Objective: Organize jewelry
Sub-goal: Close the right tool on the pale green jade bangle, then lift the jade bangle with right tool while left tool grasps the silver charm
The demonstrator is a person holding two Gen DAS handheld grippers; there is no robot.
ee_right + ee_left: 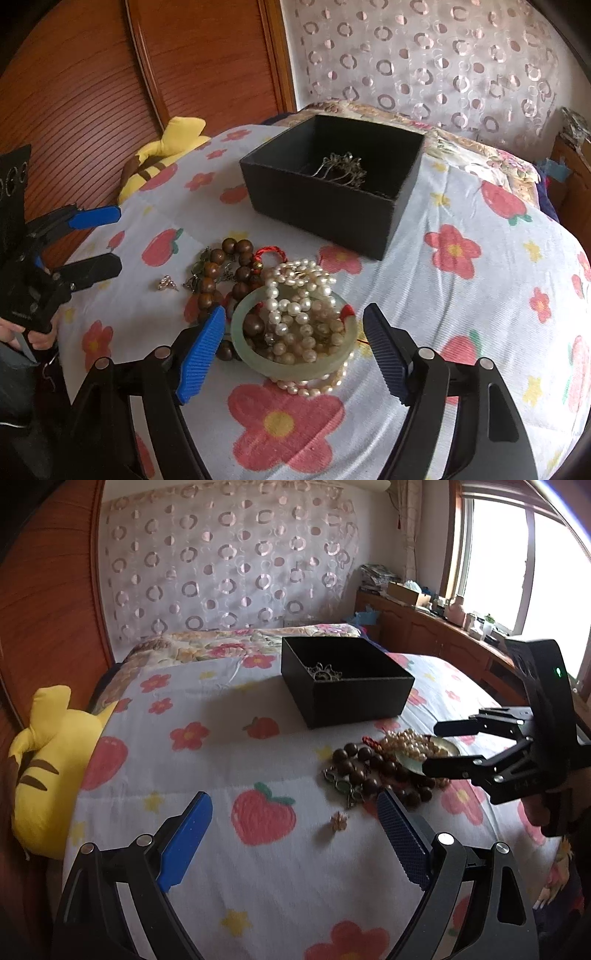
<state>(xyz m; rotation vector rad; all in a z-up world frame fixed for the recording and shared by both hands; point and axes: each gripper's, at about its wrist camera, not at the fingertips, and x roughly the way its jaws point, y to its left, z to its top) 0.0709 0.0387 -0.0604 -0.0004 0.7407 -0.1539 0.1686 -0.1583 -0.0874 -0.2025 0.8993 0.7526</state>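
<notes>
You are working over a bed covered by a white quilt point(461, 314) printed with red flowers and strawberries. A wooden headboard point(92, 92) stands at one side, a curtain point(229, 561) with ring patterns hangs behind, and a yellow plush toy point(48, 775) lies at the bed's edge. An open black box point(332, 206) sits on the quilt, with a silver-coloured metal piece point(343, 168) inside it.

Your left gripper point(295, 845) is spread wide and holds nothing; a small gold trinket point(338, 820) lies on the quilt between its blue pads, apart from both. Your right gripper point(293, 354) is also spread wide, its pads flanking a pale green jade bangle point(295, 363) that has a pearl strand point(299, 295) heaped in and over it. Whether the left pad touches the bangle I cannot tell. Dark wooden beads point(221, 266) and a red cord point(267, 254) lie just beside the pearls.

Only the left wrist view shows the window point(517, 565) and the cluttered wooden cabinet point(436, 627) beneath it. Only the right wrist view shows the bangle's full ring.
</notes>
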